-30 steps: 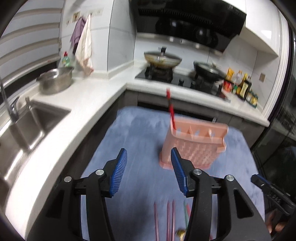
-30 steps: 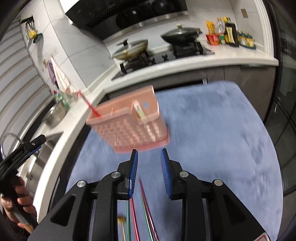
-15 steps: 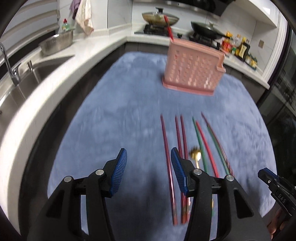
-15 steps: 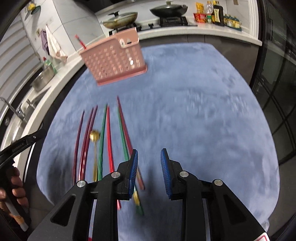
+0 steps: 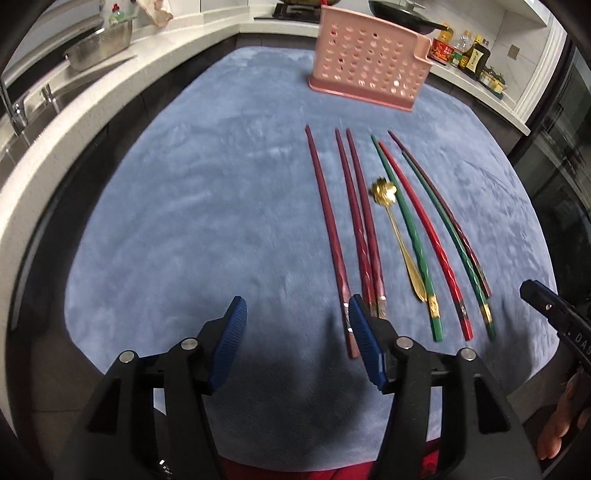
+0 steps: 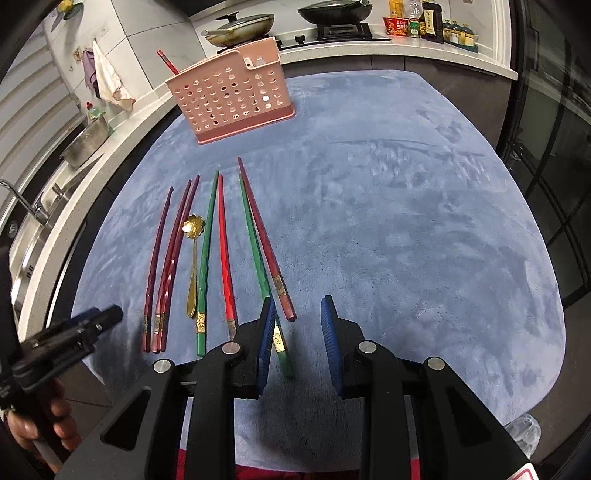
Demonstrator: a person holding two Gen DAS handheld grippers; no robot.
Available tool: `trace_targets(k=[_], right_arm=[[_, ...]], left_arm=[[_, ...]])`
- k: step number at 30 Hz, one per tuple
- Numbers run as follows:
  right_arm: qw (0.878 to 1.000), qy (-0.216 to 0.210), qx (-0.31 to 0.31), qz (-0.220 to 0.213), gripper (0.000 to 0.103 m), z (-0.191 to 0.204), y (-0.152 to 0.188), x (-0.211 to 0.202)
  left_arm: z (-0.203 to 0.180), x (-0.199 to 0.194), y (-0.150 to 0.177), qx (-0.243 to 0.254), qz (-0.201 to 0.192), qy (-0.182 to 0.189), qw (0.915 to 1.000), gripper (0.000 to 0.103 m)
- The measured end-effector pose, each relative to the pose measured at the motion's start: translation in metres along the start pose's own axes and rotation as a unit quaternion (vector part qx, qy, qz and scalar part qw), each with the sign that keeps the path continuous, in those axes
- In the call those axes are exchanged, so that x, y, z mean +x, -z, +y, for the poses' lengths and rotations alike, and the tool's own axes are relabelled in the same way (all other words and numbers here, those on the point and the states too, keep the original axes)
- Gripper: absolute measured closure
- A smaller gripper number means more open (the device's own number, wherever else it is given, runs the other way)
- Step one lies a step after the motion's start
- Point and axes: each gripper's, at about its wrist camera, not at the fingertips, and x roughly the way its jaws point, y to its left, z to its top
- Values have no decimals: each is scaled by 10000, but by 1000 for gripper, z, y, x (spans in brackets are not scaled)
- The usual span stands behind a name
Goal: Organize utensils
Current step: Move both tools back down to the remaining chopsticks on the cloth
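A pink perforated utensil holder (image 5: 369, 70) (image 6: 229, 99) stands at the far side of the blue mat, with one red chopstick (image 6: 168, 62) sticking out of it. Several dark red, red and green chopsticks (image 5: 358, 229) (image 6: 225, 240) lie side by side on the mat. A gold flower-headed spoon (image 5: 397, 229) (image 6: 192, 258) lies among them. My left gripper (image 5: 295, 314) is open and empty, above the mat by the near ends of the dark red chopsticks. My right gripper (image 6: 297, 314) is open and empty, over the near ends of the rightmost chopsticks.
The blue mat (image 5: 207, 192) (image 6: 406, 206) covers the table. A white counter with a sink (image 5: 22, 122) and a steel bowl (image 5: 103, 44) runs along the left. A stove with pans (image 6: 328, 14) and bottles (image 6: 424, 22) are behind.
Both grippers have pulled back and tilted down from the holder toward the near edge of the mat. The row of chopsticks and the spoon has come fully into view. Both stayed open.
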Motion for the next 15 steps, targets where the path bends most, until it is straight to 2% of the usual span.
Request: trace_targets(k=[5, 15], right_arm=[[10000, -9, 34, 21, 76, 0, 2, -1], [9999, 18, 67, 77, 76, -1, 4, 1]], left_arm=[[-7, 6, 6, 77, 89, 78, 9999, 49], [-10, 22, 10, 148, 218, -54, 9996, 49]])
